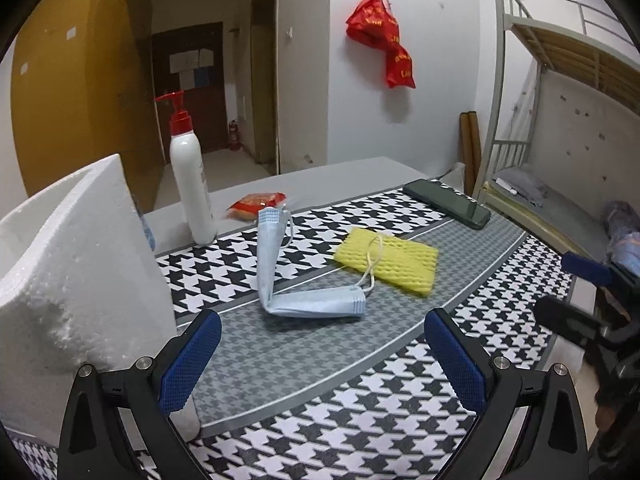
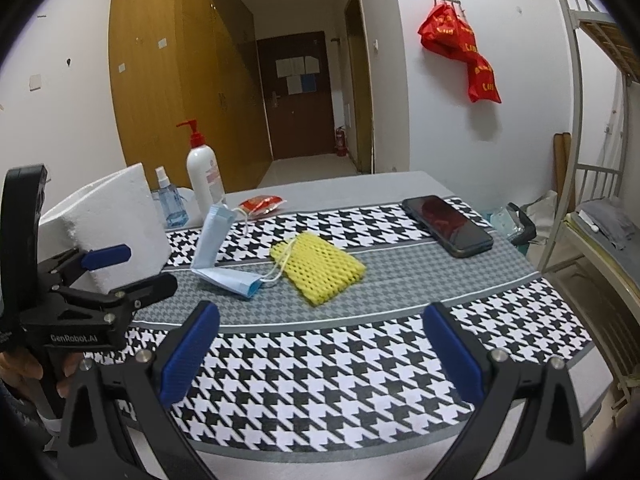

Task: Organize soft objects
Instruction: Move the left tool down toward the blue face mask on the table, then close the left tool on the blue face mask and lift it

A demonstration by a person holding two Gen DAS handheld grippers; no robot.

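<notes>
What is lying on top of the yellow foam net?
One ear loop of the blue face mask crosses the yellow foam net. The mat beneath the net is covered.

Your right gripper hangs just above the near edge of the houndstooth mat, its blue pads spread wide with nothing between them. Ahead and slightly left of it lies the blue face mask, folded so one half stands up and the other rests flat; its ear loops trail onto the yellow foam net, which lies straight ahead, just beside the mask. Farther ahead to the right, the dark phone rests on the mat. To your left, your left gripper is also open, in front of the white foam box.
</notes>
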